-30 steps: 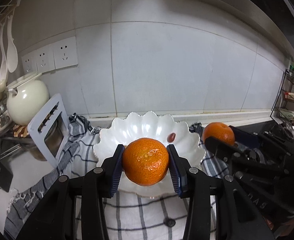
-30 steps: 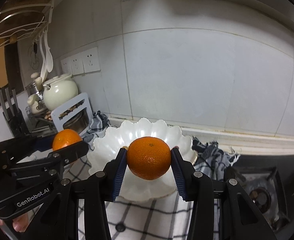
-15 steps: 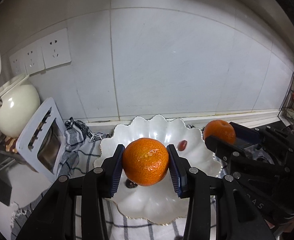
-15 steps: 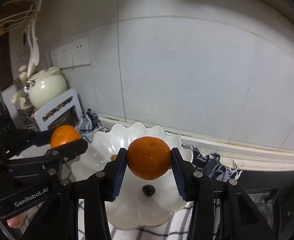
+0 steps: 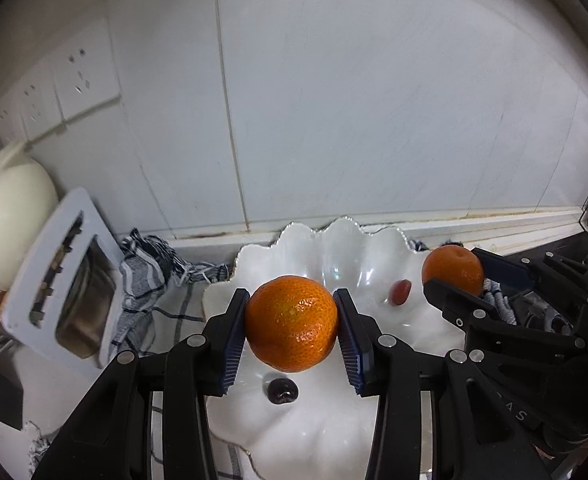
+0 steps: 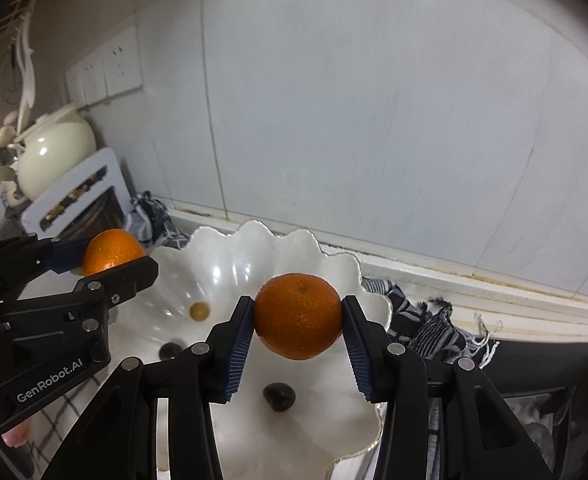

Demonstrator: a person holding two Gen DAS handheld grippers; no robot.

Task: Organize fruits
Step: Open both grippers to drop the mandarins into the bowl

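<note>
My left gripper (image 5: pixel 292 326) is shut on an orange (image 5: pixel 291 323) and holds it above the near part of a white scalloped bowl (image 5: pixel 333 248). My right gripper (image 6: pixel 297 330) is shut on a second orange (image 6: pixel 297 316) over the same bowl (image 6: pixel 230 256). Each gripper shows in the other's view: the right one's orange (image 5: pixel 451 270) at the bowl's right rim, the left one's orange (image 6: pixel 112 251) at its left rim. Small fruits lie in the bowl: a dark one (image 5: pixel 281 391), a reddish one (image 5: pixel 400 291), a yellow one (image 6: pixel 198 311) and two dark ones (image 6: pixel 278 396) (image 6: pixel 170 350).
A checked cloth (image 5: pixel 154 280) lies under the bowl. At the left stand a white rack with a metal pot (image 5: pixel 64 280) and a cream pot (image 5: pixel 8 224). The tiled wall with sockets (image 5: pixel 78 76) rises right behind. A dark stove top (image 6: pixel 533 408) lies at the right.
Both grippers have moved forward and down toward the bowl, each keeping its orange. The bowl now looks larger and sits under both oranges.
</note>
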